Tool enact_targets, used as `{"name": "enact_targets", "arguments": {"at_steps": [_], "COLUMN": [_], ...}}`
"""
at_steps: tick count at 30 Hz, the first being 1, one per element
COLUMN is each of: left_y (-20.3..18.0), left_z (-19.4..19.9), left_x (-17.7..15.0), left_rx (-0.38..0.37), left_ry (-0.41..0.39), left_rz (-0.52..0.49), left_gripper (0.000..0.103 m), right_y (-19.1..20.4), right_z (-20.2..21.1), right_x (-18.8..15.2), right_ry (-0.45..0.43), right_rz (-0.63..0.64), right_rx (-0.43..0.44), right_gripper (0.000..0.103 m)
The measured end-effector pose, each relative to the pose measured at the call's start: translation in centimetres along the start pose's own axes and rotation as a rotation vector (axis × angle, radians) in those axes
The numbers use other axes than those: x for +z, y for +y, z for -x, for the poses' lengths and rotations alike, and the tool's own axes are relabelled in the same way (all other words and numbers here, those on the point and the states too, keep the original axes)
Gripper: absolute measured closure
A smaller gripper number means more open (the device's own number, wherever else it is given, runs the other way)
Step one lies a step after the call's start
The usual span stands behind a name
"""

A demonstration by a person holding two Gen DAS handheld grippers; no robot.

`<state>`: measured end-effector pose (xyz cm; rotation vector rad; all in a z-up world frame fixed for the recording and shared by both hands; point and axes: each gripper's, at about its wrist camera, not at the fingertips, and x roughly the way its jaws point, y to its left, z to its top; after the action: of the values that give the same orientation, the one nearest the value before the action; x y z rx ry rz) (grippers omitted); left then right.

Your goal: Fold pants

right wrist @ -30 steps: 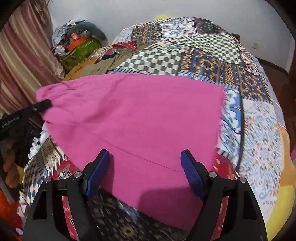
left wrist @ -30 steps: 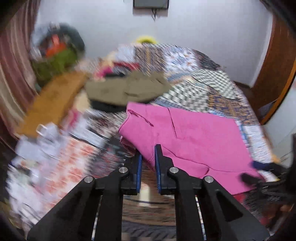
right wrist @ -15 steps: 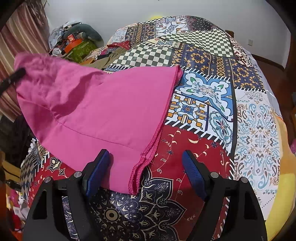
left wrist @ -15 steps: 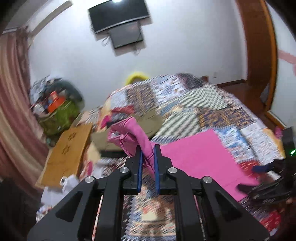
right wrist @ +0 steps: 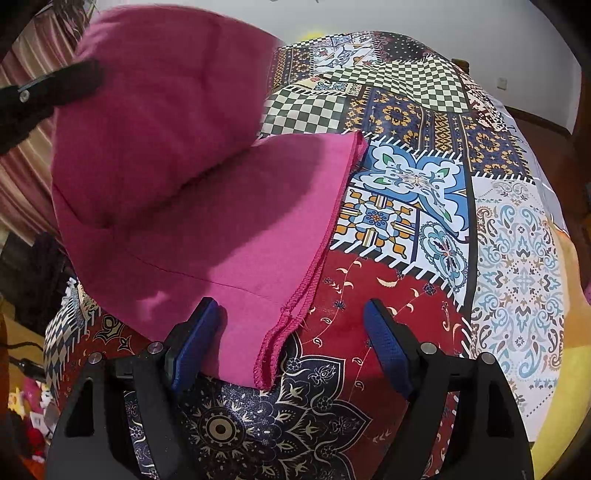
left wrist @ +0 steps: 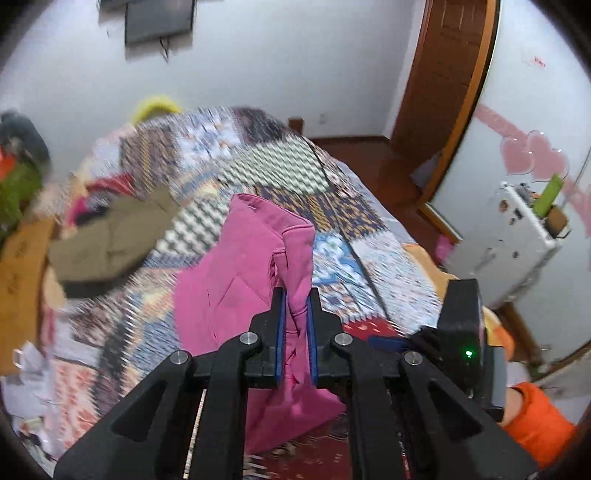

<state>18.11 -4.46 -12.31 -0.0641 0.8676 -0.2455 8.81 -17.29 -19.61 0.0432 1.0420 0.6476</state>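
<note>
The pink pants point(right wrist: 236, 206) lie on the patchwork bedspread point(right wrist: 480, 206), with the hem end near my right gripper. My left gripper point(left wrist: 294, 295) is shut on the waistband end of the pants point(left wrist: 243, 273) and holds it up over the lower part. That lifted part shows in the right wrist view at the upper left, with the left gripper point(right wrist: 51, 92) beside it. My right gripper point(right wrist: 291, 314) is open and empty, its jaws on either side of the hem corner, just above the bed.
An olive garment point(left wrist: 114, 236) and other clothes lie at the far left of the bed. A cardboard box point(left wrist: 18, 266) stands at the left. A wooden door point(left wrist: 439, 81) and a white appliance point(left wrist: 517, 236) are on the right. A TV point(left wrist: 159, 18) hangs on the wall.
My left gripper has lifted the waistband end and carried it to the right, towards the hem. The pants have folded over themselves. My right gripper has stayed open near the hem.
</note>
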Motion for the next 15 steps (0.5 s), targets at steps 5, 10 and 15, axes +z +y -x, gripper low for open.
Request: {"name": "enact_targets", "arguments": {"at_steps": [5, 10, 15], "left_y": [-0.1, 0.2, 1.5], "left_z": [-1.0, -1.0, -0.2], "left_x": [-0.5, 0.0, 1.0], "left_rx": [-0.052, -0.082, 0.029], "left_ry": [0.041, 0.050, -0.021], "left_rz": [0.008, 0.013, -0.009], "left_gripper": [0.093, 0.059, 0.032], "right_y": [0.1, 0.2, 0.2], "right_z": [0.0, 0.1, 0.3], "right_x": [0.0, 0.0, -0.1], "right_ry": [-0.001, -0.002, -0.006], "right_rz": [0.000, -0.001, -0.015], "right_rx": [0.004, 0.003, -0.006], "right_gripper": [0.024, 0.024, 0.025]}}
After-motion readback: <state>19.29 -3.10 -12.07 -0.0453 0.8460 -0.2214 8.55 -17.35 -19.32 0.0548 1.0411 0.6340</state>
